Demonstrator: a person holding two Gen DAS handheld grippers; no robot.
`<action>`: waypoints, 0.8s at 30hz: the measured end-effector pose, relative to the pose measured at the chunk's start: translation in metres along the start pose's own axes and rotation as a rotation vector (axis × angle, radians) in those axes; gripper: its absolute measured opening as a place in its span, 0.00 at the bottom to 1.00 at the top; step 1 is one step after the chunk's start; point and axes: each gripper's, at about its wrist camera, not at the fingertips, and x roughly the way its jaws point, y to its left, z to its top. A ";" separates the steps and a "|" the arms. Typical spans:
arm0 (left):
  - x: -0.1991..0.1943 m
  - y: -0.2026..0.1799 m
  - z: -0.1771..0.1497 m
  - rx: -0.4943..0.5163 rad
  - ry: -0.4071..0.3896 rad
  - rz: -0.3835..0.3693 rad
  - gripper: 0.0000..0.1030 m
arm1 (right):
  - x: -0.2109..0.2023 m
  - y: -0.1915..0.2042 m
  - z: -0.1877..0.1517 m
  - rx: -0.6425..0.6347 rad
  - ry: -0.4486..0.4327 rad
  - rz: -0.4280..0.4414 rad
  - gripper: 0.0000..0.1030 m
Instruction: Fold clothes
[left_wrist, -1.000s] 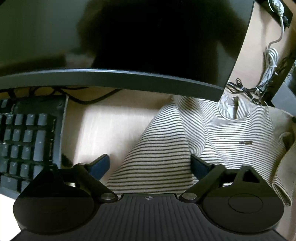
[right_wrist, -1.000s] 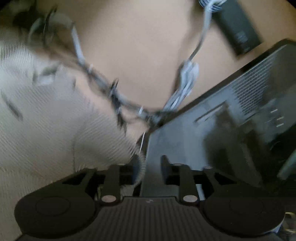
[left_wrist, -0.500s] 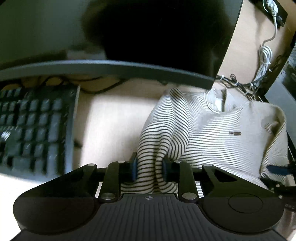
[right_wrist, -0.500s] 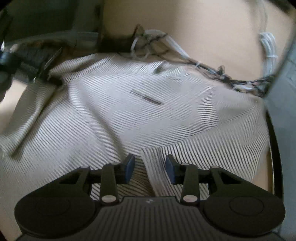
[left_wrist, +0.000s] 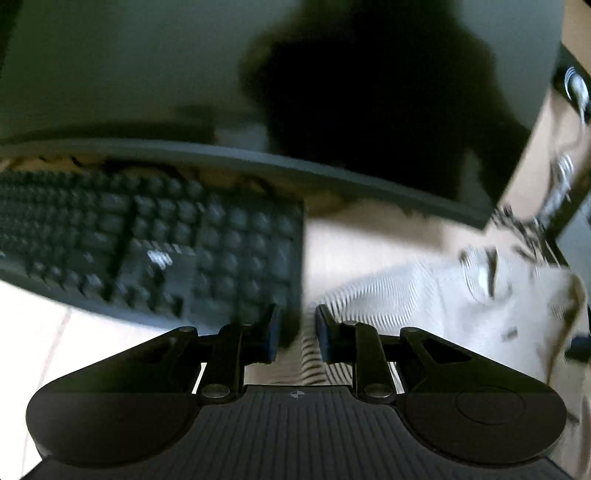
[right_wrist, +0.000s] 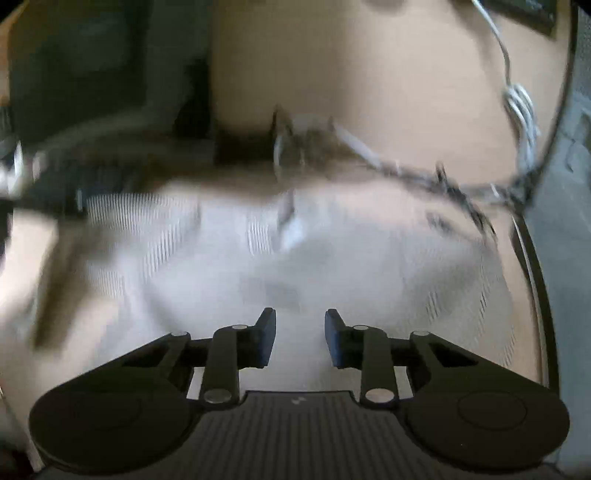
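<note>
A cream shirt with thin dark stripes (left_wrist: 443, 295) lies on a light wooden desk (left_wrist: 362, 236). My left gripper (left_wrist: 295, 332) is shut on a fold of the striped sleeve, which runs between the pads. In the right wrist view the shirt (right_wrist: 332, 258) spreads out blurred ahead of my right gripper (right_wrist: 300, 338). The right jaws stand a little apart, and pale cloth shows in the gap; whether they pinch it is unclear. Both views are motion-blurred.
A black keyboard (left_wrist: 155, 251) lies left of the left gripper. A dark monitor (left_wrist: 295, 92) hangs over the desk behind it. Tangled cables (right_wrist: 424, 173) run along the shirt's far edge. A dark device edge (right_wrist: 561, 258) borders the right.
The left gripper shut on the sleeve and has swung left, bringing the keyboard into view. The right gripper moved from the dark device over onto the shirt and its jaws widened slightly.
</note>
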 end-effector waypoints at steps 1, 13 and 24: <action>-0.002 0.002 0.003 -0.006 -0.013 0.006 0.23 | 0.010 -0.003 0.014 0.025 -0.022 0.025 0.28; -0.025 -0.023 -0.009 0.025 -0.007 -0.171 0.55 | 0.145 0.001 0.059 0.139 0.097 0.253 0.11; 0.021 -0.082 -0.046 0.098 0.195 -0.320 0.71 | 0.134 -0.038 0.100 0.084 -0.061 0.064 0.12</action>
